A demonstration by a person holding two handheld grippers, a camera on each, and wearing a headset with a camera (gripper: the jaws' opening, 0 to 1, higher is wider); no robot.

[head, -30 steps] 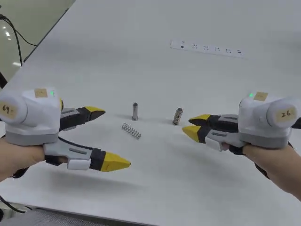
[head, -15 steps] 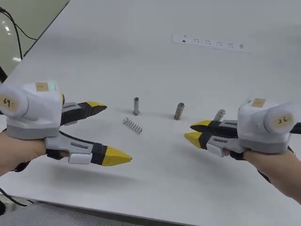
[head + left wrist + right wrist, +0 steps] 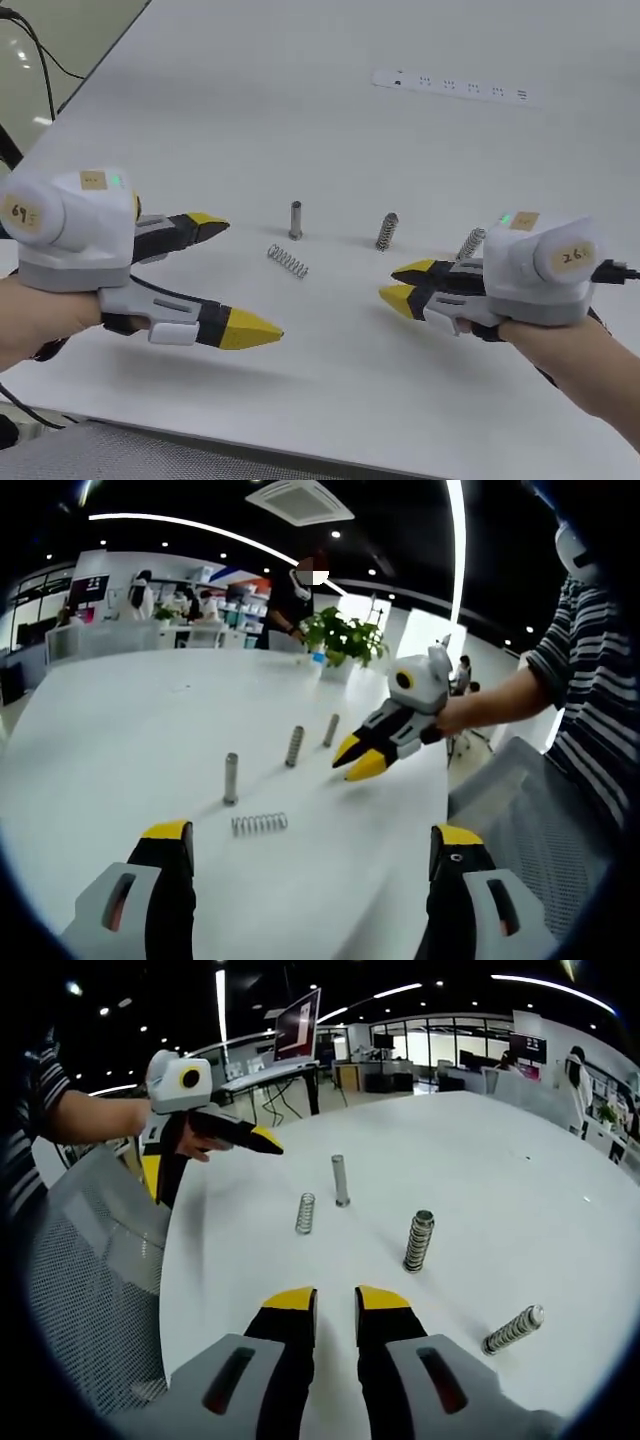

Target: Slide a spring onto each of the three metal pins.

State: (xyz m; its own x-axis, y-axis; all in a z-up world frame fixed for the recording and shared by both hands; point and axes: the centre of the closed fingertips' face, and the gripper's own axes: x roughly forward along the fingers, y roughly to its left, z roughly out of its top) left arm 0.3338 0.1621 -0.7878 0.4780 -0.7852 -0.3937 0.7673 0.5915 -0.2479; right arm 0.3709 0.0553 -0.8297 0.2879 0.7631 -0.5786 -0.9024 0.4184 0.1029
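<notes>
Nearest of all, the left gripper [image 3: 240, 275] is held low over the near left part of the white table [image 3: 330, 390], its jaws spread wide with nothing between them; in its own view, the left gripper [image 3: 310, 832] frames bare tabletop between two yellow tips. Opposite it on the near right, the right gripper [image 3: 395, 283] points leftward across the table, its jaws drawn close with only a narrow slit between them and nothing held, as the right gripper [image 3: 336, 1300] also shows in its own view. Just beyond the two sets of tips, a loose spring [image 3: 287, 261] lies on its side on the table, apart from both grippers and from every pin; it shows ahead of the left jaws [image 3: 259, 824] and further out in the right gripper view [image 3: 305, 1213]. A little past it stands a bare metal pin [image 3: 296, 220], upright and with no spring on it [image 3: 231, 778] [image 3: 341, 1180]. To its right, a second pin [image 3: 387, 231] stands with a spring around it [image 3: 294, 746] [image 3: 419, 1240]. Further right, a third pin [image 3: 470, 243] also carries a spring and appears to lean, its foot hidden behind the right gripper in the head view [image 3: 513, 1329]. Far across the table lies a white power strip [image 3: 460, 88].
</notes>
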